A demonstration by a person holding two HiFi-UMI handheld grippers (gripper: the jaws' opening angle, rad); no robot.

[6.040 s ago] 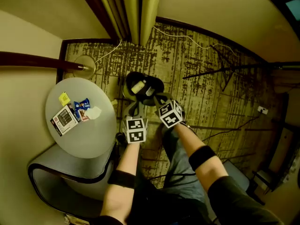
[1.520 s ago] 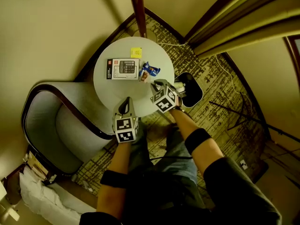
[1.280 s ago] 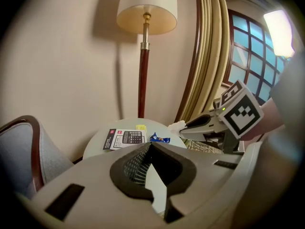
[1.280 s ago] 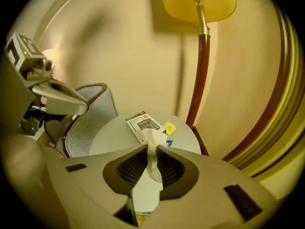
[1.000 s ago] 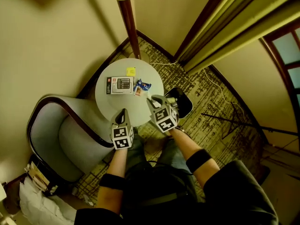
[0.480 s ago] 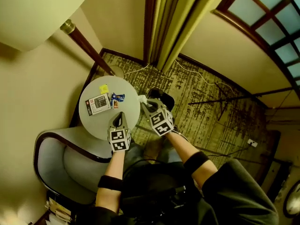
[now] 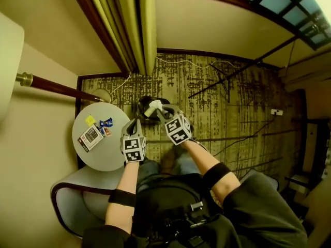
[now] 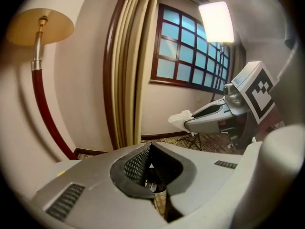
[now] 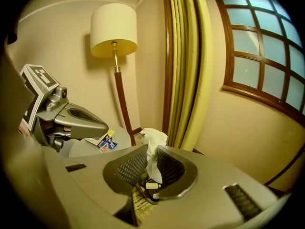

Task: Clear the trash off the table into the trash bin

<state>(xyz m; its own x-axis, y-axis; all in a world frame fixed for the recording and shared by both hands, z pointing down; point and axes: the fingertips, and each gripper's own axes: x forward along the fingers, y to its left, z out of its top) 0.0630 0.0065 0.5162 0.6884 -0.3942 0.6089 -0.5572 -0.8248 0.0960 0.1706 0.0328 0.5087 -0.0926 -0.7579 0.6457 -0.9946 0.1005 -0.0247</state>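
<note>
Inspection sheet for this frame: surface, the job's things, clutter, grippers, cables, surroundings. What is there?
Surface: round grey table, mostly bare, with items grouped near its far left edge.
Job's things: crumpled white tissue in the right gripper, seemingly over the black trash bin on the carpet; blue wrapper and small reddish item on the table.
Clutter: yellow sticky note and boxed calculator on the table.
Grippers: right gripper shut on the tissue; left gripper shut, nothing in it.
Cables: white cable by the wall; dark cables across the carpet.
Surroundings: floor lamp, olive curtains, grey armchair.
</note>
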